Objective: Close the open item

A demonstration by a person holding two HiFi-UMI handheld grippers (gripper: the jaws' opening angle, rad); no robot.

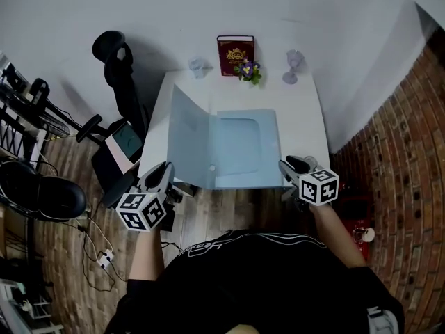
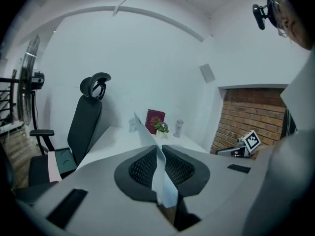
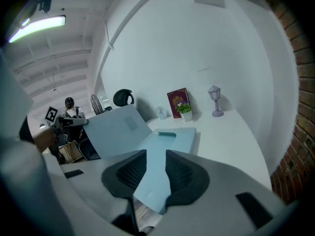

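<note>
Head view shows a pale blue folder (image 1: 240, 148) lying open at the near edge of the white tabletop (image 1: 302, 110). Its spine is pointed away from the person and its two halves are spread left to right. The right half is laid flat, while the left cover (image 1: 186, 138) is raised at a tilt. In the left gripper view that cover is seen only edge-on, pinched between the closed left tongs (image 2: 160, 154). In the right gripper view its broad inner face is shown, and the flat half's near corner is seen between the right tongs (image 3: 153, 167), which are held narrowly apart and not pressed on it.
</note>
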